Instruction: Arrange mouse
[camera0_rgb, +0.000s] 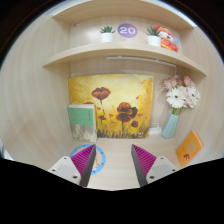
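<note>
Single gripper-mounted view; looks level along the fingers (77, 165) toward near shelves (125, 52).

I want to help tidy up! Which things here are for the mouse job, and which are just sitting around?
For the job:
- gripper, fingers open, holding nothing
- no mouse shows in this view

Just sitting around:
- flower painting
- vase of flowers
- book beside the painting
- orange card
- two potted plants on the upper shelf
- round purple sign
</note>
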